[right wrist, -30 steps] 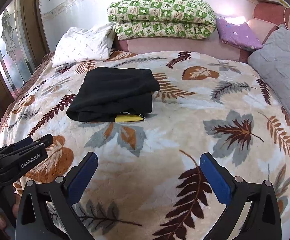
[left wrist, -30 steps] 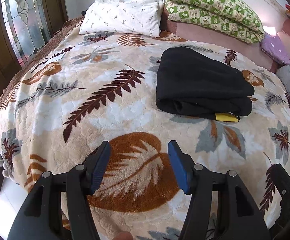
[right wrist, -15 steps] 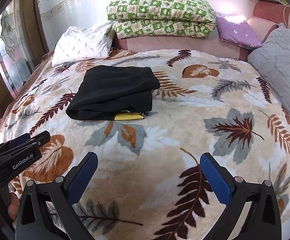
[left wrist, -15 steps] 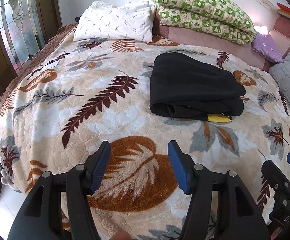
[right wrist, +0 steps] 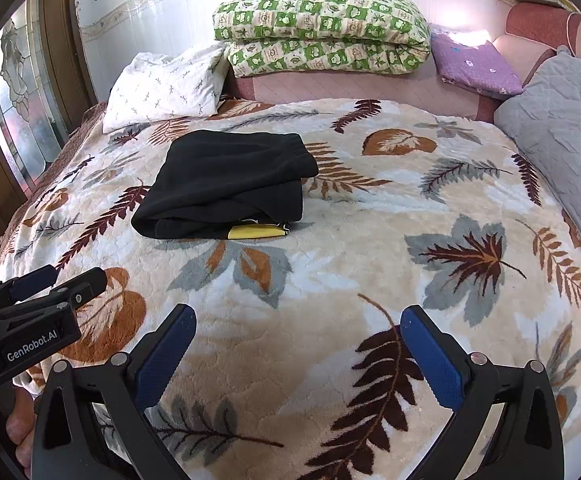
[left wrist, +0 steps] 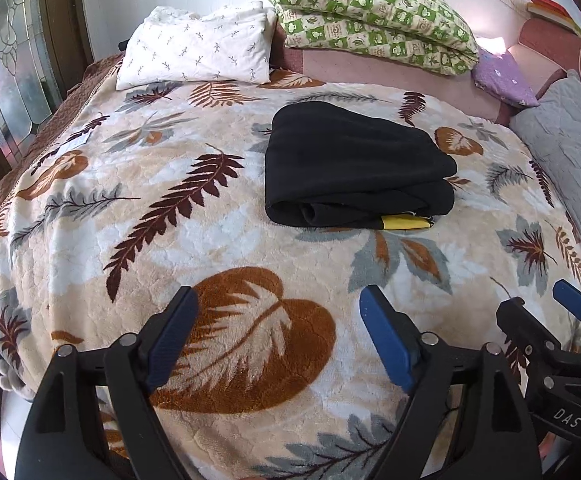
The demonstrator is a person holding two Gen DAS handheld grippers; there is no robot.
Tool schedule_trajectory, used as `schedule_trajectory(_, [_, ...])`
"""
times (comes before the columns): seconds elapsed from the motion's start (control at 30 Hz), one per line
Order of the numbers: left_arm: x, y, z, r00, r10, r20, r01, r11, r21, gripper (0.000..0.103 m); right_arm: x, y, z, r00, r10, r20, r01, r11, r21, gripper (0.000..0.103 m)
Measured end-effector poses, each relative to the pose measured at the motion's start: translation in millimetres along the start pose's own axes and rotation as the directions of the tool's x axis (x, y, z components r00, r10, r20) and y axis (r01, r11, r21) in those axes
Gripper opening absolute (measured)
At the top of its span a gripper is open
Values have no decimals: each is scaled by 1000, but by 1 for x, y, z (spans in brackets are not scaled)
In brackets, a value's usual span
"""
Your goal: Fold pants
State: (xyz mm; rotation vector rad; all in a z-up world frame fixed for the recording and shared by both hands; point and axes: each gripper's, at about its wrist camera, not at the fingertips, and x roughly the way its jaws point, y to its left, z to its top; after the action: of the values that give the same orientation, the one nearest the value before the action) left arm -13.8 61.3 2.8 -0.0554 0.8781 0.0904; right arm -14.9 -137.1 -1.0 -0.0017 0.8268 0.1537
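Already the black pants [left wrist: 354,172] lie as a folded bundle on the leaf-pattern blanket [left wrist: 226,240] of the bed, in the middle and toward the far side, well apart from both claws. A yellow label [left wrist: 404,223] sticks out under the near edge of the bundle, at its right end.

The left claw [left wrist: 278,334] stands wide with nothing between its blue pads, and its jaws have just been opening; only the blanket shows in the gap. The right claw [right wrist: 298,354] is also wide and holds nothing, and it hangs over the near part of the bed.

I judge the folding is close to finished, so the risks are small but real. The top layer sits a little back from the lower one at the right corner. If a claw pushes the bundle from the side, the layers could slide and the fold would open. The blanket is soft and thick, so a pad coming low could catch its pile and drag the blanket together with the pants. The two claws are near each other at the near edge, so they could knock together if both move inward at once.

I see no box, basket or other container. At the far side lie only a white pillow [left wrist: 198,52], a green checked quilt [left wrist: 374,16] and a purple cushion [left wrist: 502,80].
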Motion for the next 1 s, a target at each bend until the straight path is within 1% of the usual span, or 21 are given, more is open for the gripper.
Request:
schedule_trajectory(0.1, [-2, -2, 1, 1000, -3, 6, 3, 1000, 15, 84, 0, 0, 0, 1000, -2, -2, 2, 1000, 1, 103])
schedule_trajectory(0.17, [-5, -4, 1, 1000, 17, 24, -17, 1000, 25, 84, -1, -1, -1, 1000, -1, -4, 1, 1000, 2, 103])
schedule_trajectory(0.57, [-7, -6, 0, 998, 29, 48, -30, 999, 31, 84, -2, -1, -2, 1000, -3, -6, 3, 1000, 2, 103])
schedule_trajectory(0.63, [-7, -5, 0, 999, 23, 44, -25, 999, 29, 84, -2, -1, -2, 1000, -3, -6, 3, 1000, 3, 103])
schedule_trajectory(0.73, [-6, -5, 1, 998, 34, 47, -35, 999, 25, 84, -2, -1, -2, 1000, -3, -6, 3, 1000, 3, 103])
schedule_trajectory(0.9, [-2, -2, 1, 999, 32, 19, -32, 999, 12, 84, -2, -1, -4, 1000, -6, -3, 6, 1000, 4, 103])
schedule_trajectory(1.0, [-2, -1, 0, 999, 46, 19, -46, 999, 7, 84, -2, -2, -3, 1000, -7, -3, 7, 1000, 2, 103])
